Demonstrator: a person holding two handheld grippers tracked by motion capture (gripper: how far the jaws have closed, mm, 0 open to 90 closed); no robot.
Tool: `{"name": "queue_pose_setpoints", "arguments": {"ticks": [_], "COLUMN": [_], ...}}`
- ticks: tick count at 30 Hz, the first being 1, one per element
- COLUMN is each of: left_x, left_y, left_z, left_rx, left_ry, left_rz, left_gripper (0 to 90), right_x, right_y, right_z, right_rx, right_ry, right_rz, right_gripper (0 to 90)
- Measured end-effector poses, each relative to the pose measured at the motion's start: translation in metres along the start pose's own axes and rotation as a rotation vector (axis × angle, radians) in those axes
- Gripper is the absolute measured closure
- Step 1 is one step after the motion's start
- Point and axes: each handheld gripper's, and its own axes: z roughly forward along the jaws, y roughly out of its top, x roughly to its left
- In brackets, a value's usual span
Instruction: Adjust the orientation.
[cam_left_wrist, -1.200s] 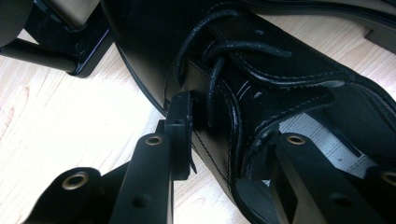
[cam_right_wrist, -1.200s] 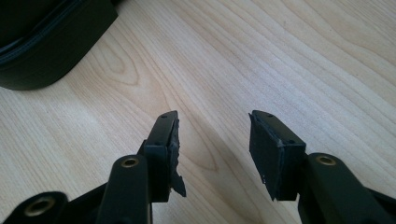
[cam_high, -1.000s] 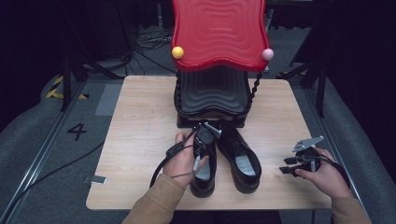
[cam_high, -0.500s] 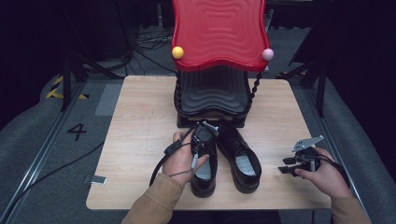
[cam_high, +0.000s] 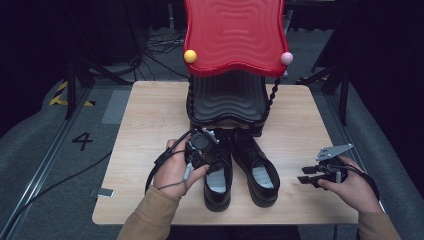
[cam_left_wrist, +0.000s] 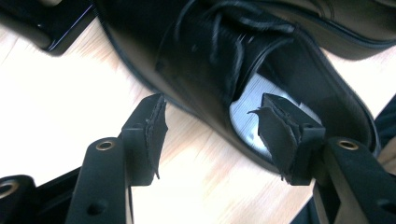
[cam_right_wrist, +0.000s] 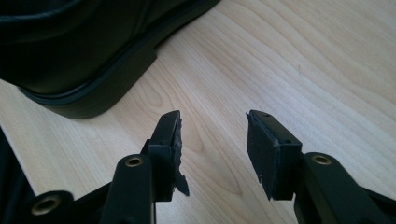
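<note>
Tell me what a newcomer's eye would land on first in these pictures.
The big red wavy-surfaced stand at the table's far edge, with a yellow ball and a pink ball at its corners, grabs attention first. Next comes the pair of black shoes side by side at mid-table before it. The left gripper hovers open over the left shoe, its jaws having just been opening with nothing pinched, while the right gripper waits open at the right.

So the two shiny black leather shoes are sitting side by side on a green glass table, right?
Not quite. The two shiny black leather shoes do sit side by side, but the table is light wood, not green glass. The high view shows its pale wood grain.
</note>
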Motion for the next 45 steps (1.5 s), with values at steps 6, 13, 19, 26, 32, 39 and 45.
{"name": "queue_pose_setpoints", "arguments": {"ticks": [6, 13, 19, 26, 32, 39, 45], "left_x": [0.018, 0.031, 0.036, 0.042, 0.042, 0.043, 0.044], "left_y": [-0.018, -0.036, -0.044, -0.049, -0.047, -0.046, -0.046], "left_z": [-0.01, -0.013, -0.018, -0.02, -0.019, -0.016, -0.015], "left_rx": [0.008, 0.02, 0.014, -0.001, 0.004, 0.01, 0.012], "left_ry": [-0.016, -0.016, -0.01, -0.013, -0.014, -0.021, -0.022], "left_rz": [-0.032, -0.079, -0.096, -0.109, -0.103, -0.108, -0.106], "left_gripper": [41.8, 39.9, 39.0, 38.6, 38.5, 38.4, 38.3], "right_x": [0.02, 0.054, 0.08, 0.1, 0.107, 0.113, 0.13], "right_y": [0.022, 0.057, 0.077, 0.092, 0.093, 0.097, 0.113], "right_z": [-0.012, -0.023, -0.011, 0.02, 0.034, 0.039, 0.048], "right_rx": [-0.009, -0.052, -0.024, 0.071, 0.167, 0.183, 0.179], "right_ry": [0.037, 0.121, 0.18, 0.23, 0.215, 0.225, 0.239], "right_rz": [-0.063, -0.182, -0.265, -0.313, -0.297, -0.269, -0.27], "right_gripper": [62.1, 63.4, 63.7, 66.4, 76.8, 79.5, 78.6]}}
